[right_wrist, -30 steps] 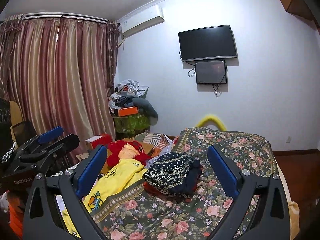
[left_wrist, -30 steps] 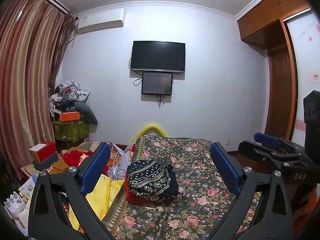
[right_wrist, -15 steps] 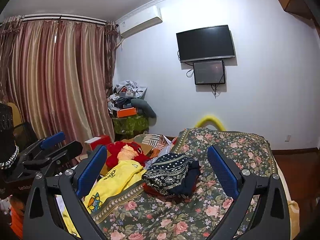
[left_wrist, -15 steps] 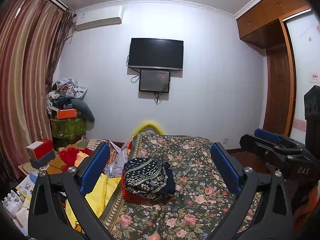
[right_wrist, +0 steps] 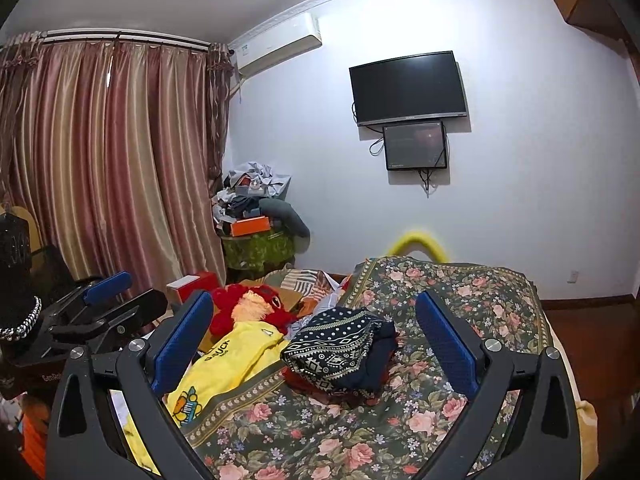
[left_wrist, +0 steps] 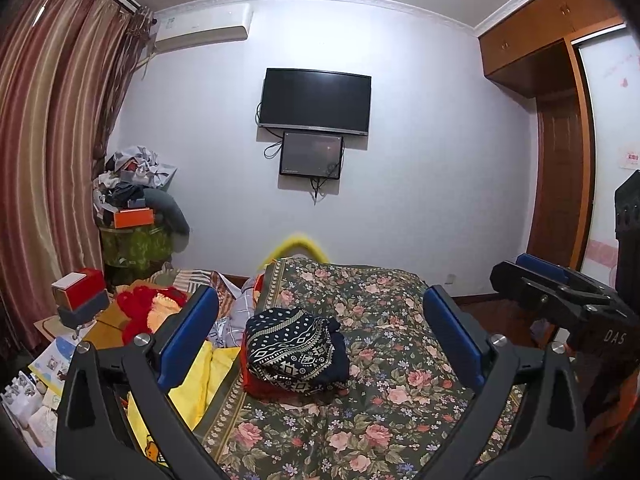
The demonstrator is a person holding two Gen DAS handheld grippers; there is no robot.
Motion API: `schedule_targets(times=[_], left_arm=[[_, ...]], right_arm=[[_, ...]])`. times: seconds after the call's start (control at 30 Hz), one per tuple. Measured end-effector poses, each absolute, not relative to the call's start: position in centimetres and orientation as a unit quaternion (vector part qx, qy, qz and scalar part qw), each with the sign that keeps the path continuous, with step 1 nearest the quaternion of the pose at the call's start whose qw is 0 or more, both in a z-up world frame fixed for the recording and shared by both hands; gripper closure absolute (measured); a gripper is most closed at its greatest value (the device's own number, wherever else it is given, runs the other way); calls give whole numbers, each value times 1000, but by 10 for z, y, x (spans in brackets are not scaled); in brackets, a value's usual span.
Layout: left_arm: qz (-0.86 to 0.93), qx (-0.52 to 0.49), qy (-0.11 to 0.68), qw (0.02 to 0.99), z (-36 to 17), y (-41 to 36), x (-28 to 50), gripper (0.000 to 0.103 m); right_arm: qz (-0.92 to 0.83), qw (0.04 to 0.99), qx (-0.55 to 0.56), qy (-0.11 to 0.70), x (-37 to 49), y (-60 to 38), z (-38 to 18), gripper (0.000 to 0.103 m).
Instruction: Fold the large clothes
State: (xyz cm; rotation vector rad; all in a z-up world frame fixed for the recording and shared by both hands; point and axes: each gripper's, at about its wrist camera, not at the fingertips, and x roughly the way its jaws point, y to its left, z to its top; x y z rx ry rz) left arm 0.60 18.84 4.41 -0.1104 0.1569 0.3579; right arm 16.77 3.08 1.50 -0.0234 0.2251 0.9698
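Observation:
A folded dark blue garment with a white pattern (left_wrist: 294,350) (right_wrist: 338,346) lies on a red piece on the floral bed cover (left_wrist: 384,308) (right_wrist: 452,292). A yellow garment (left_wrist: 200,380) (right_wrist: 228,364) hangs over the bed's left side. My left gripper (left_wrist: 320,340) is held above the bed, open and empty. My right gripper (right_wrist: 316,344) is also open with nothing between its blue pads. In the left wrist view the right gripper (left_wrist: 560,292) shows at the right edge. The left gripper (right_wrist: 100,308) appears at the left edge of the right wrist view.
A red plush toy (right_wrist: 248,306) and mixed cloths lie left of the bed. A cluttered green stand (left_wrist: 136,240) fills the corner by the curtains (right_wrist: 100,160). A television (left_wrist: 314,100) hangs on the far wall. A wooden wardrobe (left_wrist: 560,140) stands at right.
Both views have tilted slightly upward and drifted, so the bed and folded garment sit a little lower in frame. Both grippers stay open and empty.

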Motion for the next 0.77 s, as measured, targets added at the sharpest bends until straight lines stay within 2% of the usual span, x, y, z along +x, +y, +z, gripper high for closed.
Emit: schedule_targets(times=[0.77], left_arm=[[176, -62, 85, 979, 41, 191, 6, 0]], right_arm=[[456, 883, -13, 109, 168, 32, 15, 0]])
